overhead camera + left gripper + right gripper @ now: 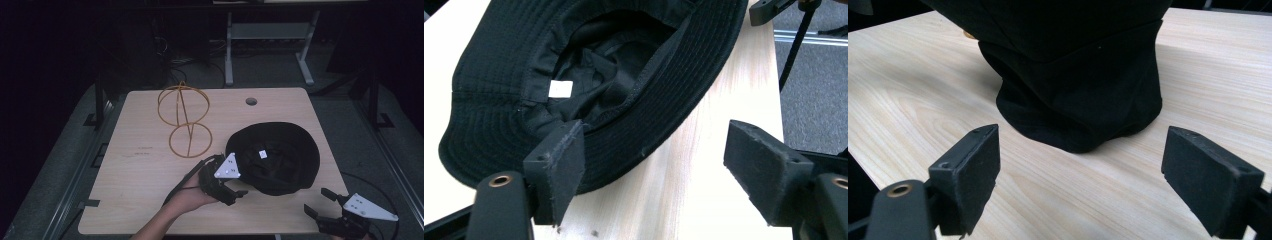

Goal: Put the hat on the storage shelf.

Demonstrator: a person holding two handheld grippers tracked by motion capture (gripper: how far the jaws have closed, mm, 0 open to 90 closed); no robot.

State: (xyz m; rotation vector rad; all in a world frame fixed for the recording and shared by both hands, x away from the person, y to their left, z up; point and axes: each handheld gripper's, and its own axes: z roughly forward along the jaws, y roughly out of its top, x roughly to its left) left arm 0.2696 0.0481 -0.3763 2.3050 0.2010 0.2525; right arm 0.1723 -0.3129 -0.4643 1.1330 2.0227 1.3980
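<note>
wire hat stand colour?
Golden yellow; the wire hat stand shows best in the high view.

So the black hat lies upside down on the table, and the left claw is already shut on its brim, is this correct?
Not quite. The black hat does lie upside down on the table, but the left claw is open: in the left gripper view its jaws stand wide apart, one over the brim, the other off it.

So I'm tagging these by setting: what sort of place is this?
Probably a lab or workshop: a plain wooden table on grey carpet, a metal bench frame behind, cables on the floor, and a black hat beside a wire stand.
</note>
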